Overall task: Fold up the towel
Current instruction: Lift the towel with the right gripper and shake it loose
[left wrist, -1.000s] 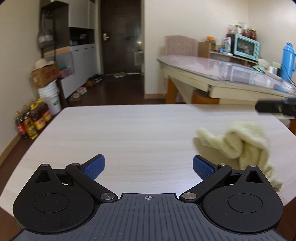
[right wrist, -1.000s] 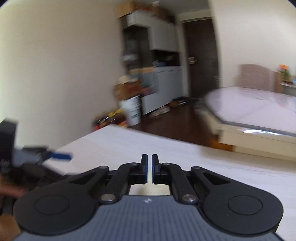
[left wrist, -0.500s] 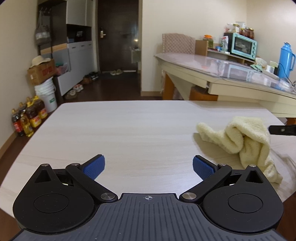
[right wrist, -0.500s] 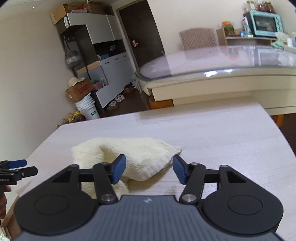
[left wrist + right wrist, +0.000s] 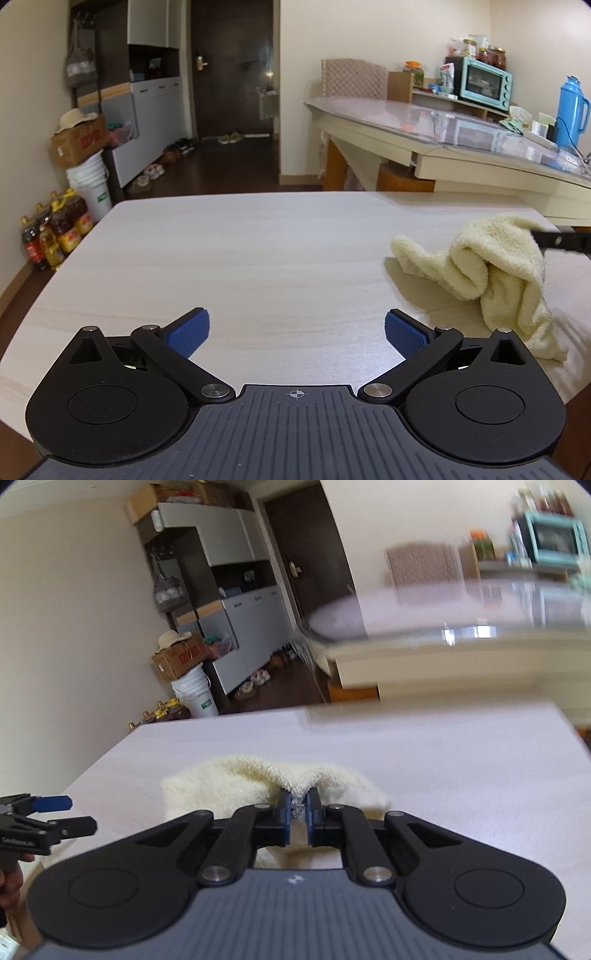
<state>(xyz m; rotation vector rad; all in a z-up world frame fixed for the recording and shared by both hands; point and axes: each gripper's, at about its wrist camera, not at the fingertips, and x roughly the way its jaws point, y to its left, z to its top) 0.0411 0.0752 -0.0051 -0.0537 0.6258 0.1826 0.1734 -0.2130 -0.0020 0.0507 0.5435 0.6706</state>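
a: on the table [image 5: 229, 258], over by its right side, the towel [image 5: 476, 262] sits in a lumpy heap.

b: so is it folded yet?

a: no. it is all bunched up. one part sticks up like a little hill and another part hangs down near the table edge. i see no flat layer and no neat crease.

b: what is the right gripper [image 5: 298, 810] doing?

a: its two blue pads are pressed close on a bit of the towel [image 5: 258, 786]. a pinch of cloth shows between them. the rest of the towel lies just past the tips, on the table [image 5: 461, 775].

b: and the left gripper [image 5: 295, 330]?

a: its pads are spread wide apart with nothing between them. it hangs over bare table, with the towel off to its right and not touching it. you can see it from the other side too, low at the left edge [image 5: 48, 814].

b: so how much is done?

a: i think only the very start. one hand has a hold of the cloth. that is all.

b: what is left?

a: almost everything, i guess. the towel needs to be pulled out flat first. the left gripper likely needs to grab another edge or corner. then the cloth must be laid over itself and made tidy.

b: can you tell which corner the right one holds?

a: no, the cloth is too bunched to tell.
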